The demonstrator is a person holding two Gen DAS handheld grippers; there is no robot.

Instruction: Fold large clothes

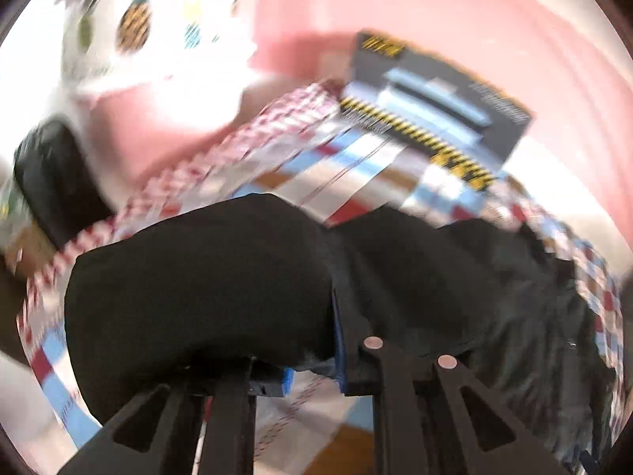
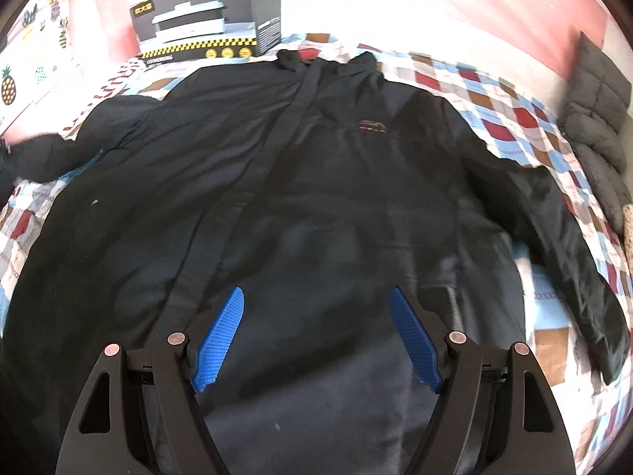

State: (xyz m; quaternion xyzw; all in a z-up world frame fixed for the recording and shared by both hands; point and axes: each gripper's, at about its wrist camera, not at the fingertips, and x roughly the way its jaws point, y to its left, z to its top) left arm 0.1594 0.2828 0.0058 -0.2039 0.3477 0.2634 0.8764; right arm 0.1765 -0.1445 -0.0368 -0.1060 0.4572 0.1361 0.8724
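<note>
A large black jacket [image 2: 316,182] lies spread face up on a checkered bedspread [image 2: 494,95], collar toward the far side, its right sleeve [image 2: 573,245] stretched out. My right gripper [image 2: 316,297] hovers over the jacket's lower front, blue pads [image 2: 221,336] wide apart and empty. In the blurred left wrist view my left gripper [image 1: 328,340] is shut on the jacket's left sleeve [image 1: 198,277], and the black cloth bulges over the left finger and hides its tip. That sleeve also shows at the left edge of the right wrist view [image 2: 59,146].
A black appliance box [image 2: 209,27] stands on the bed beyond the collar; it also shows in the left wrist view [image 1: 435,99]. A grey quilted garment [image 2: 597,130] lies at the right edge. A pineapple-print cloth [image 2: 31,51] is at far left, a pink wall [image 1: 435,8] behind.
</note>
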